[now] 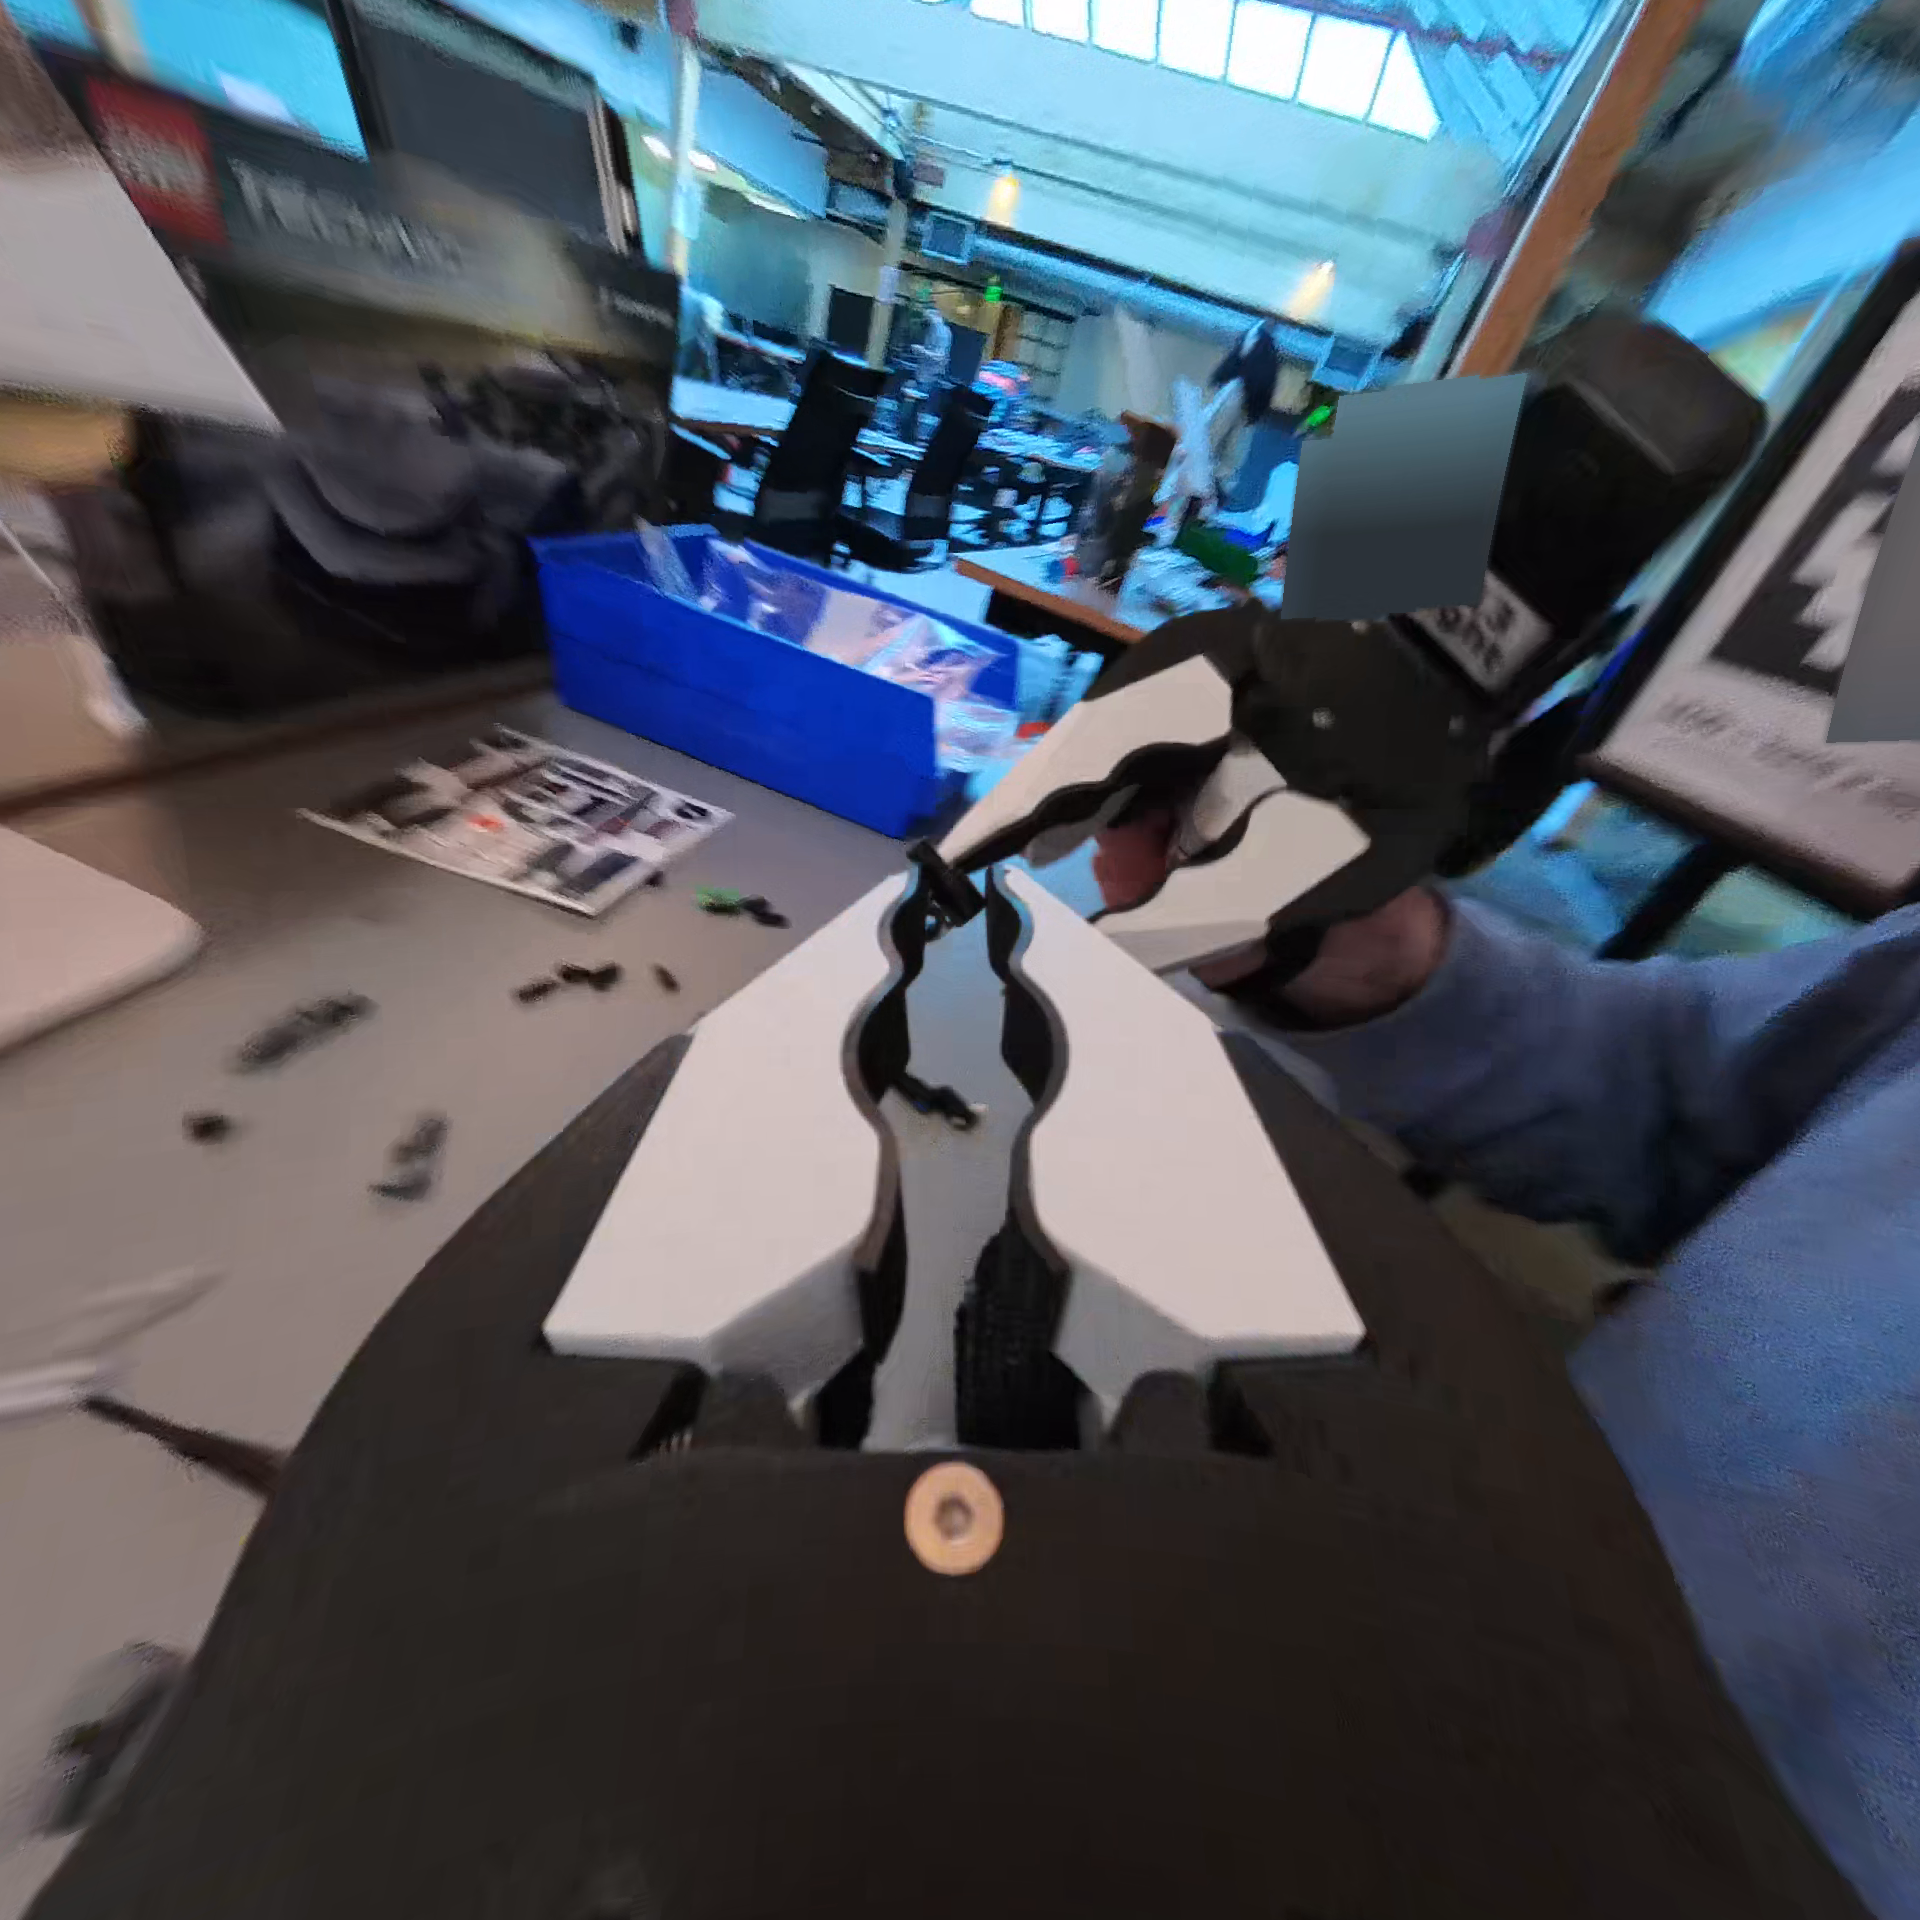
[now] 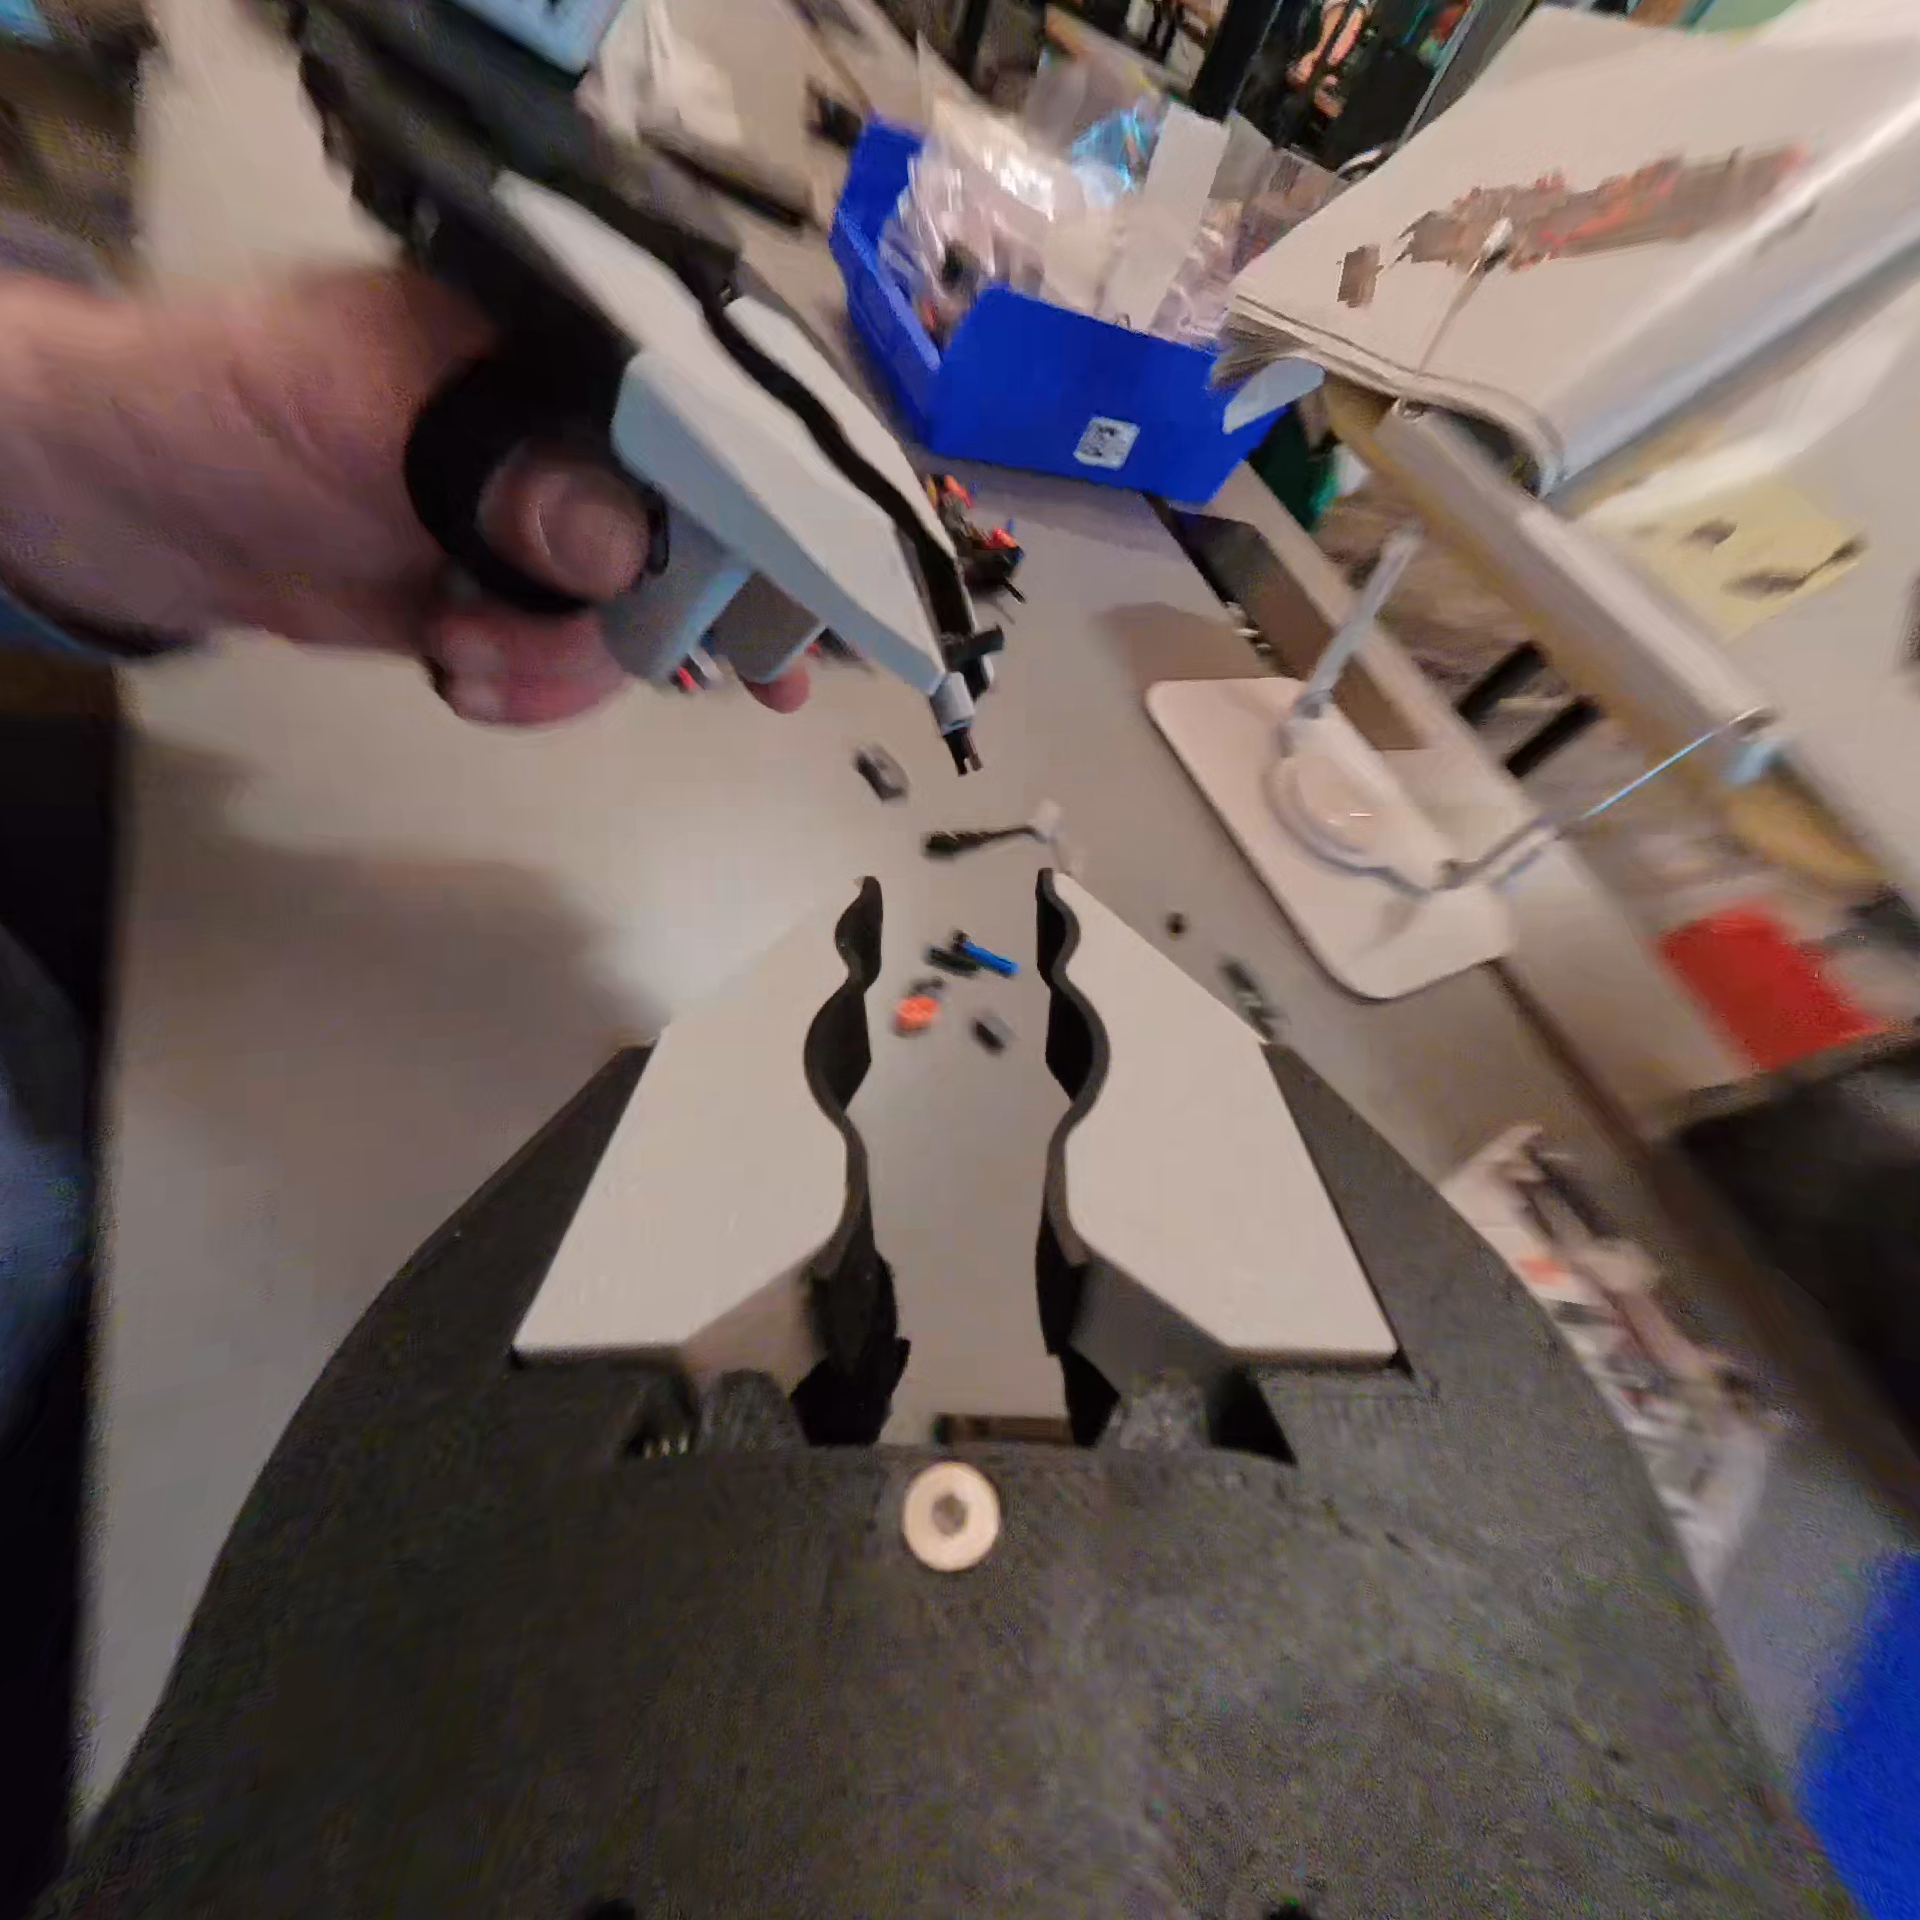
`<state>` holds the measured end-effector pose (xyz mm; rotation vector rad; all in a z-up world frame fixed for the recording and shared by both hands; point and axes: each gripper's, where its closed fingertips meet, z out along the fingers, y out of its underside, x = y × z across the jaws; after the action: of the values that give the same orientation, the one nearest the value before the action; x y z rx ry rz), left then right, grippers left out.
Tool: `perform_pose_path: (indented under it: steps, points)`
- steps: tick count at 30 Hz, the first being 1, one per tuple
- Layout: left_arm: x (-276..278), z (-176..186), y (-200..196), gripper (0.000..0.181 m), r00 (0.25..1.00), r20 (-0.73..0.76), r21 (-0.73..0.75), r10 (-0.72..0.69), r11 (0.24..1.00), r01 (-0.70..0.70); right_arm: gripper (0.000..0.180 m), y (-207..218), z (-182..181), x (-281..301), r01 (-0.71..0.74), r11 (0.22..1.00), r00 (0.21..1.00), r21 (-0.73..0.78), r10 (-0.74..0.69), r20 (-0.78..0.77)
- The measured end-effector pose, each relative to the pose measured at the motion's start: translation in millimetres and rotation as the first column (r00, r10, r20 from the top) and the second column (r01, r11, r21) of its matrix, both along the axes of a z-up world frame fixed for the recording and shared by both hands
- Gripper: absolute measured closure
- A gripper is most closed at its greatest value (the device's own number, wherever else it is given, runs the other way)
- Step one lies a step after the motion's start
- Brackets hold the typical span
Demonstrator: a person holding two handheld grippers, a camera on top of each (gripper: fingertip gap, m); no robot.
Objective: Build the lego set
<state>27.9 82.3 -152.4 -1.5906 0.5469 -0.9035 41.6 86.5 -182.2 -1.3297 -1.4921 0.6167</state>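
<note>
My left gripper point(image 1: 948, 889) is shut on a small black and grey lego piece point(image 1: 940, 906) held at its fingertips above the grey table point(image 1: 312, 1195). The right wrist view shows this gripper point(image 2: 961, 675) at upper left, with the piece point(image 2: 958, 717) sticking down from its tip. My right gripper point(image 2: 951, 894) is open and empty, pointing at the table below the held piece. In the left wrist view its tip point(image 1: 935, 854) sits right by the left fingertips. Small loose pieces point(image 2: 956, 977) in black, blue and orange lie on the table between the right fingers.
A blue bin point(image 1: 748, 686) of plastic bags stands at the back, also in the right wrist view point(image 2: 1060, 395). A printed sheet point(image 1: 520, 821) and scattered dark pieces point(image 1: 301, 1029) lie to the left. An open booklet point(image 2: 1558, 208) rests on a stand with a white base point(image 2: 1340, 862) at right.
</note>
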Motion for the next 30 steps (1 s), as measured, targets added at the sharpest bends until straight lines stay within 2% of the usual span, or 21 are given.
perform_pose_path:
  steps: [3,6,9,13,18,22,30]
  points:
    - [0,13,2,0.172,0.962,-0.235,0.242,0.143,0.967,-0.085,0.150,-2,9,-2,-0.078,0.944,0.988,-0.320,0.030,-0.153]
    - [2,19,8,0.172,0.855,-0.430,0.425,0.289,0.901,-0.091,0.149,2,16,-3,-0.158,0.843,0.965,-0.514,0.023,-0.259]
    - [4,24,13,0.172,0.781,-0.503,0.530,0.370,0.846,-0.059,0.150,5,25,-3,-0.205,0.805,0.950,-0.557,0.026,-0.312]
    - [10,27,18,0.173,0.746,-0.527,0.597,0.406,0.802,-0.014,0.150,12,35,-2,-0.232,0.781,0.937,-0.579,0.021,-0.348]
    - [8,29,29,0.173,0.588,-0.584,0.732,0.560,0.676,0.083,0.148,20,43,-3,-0.309,0.681,0.917,-0.663,0.029,-0.398]
    - [9,31,33,0.174,0.487,-0.590,0.786,0.644,0.596,0.166,0.149,26,48,-6,-0.363,0.605,0.898,-0.709,0.025,-0.439]
    - [11,36,38,0.173,0.373,-0.562,0.826,0.738,0.480,0.295,0.148,32,55,-12,-0.431,0.499,0.871,-0.751,0.012,-0.492]
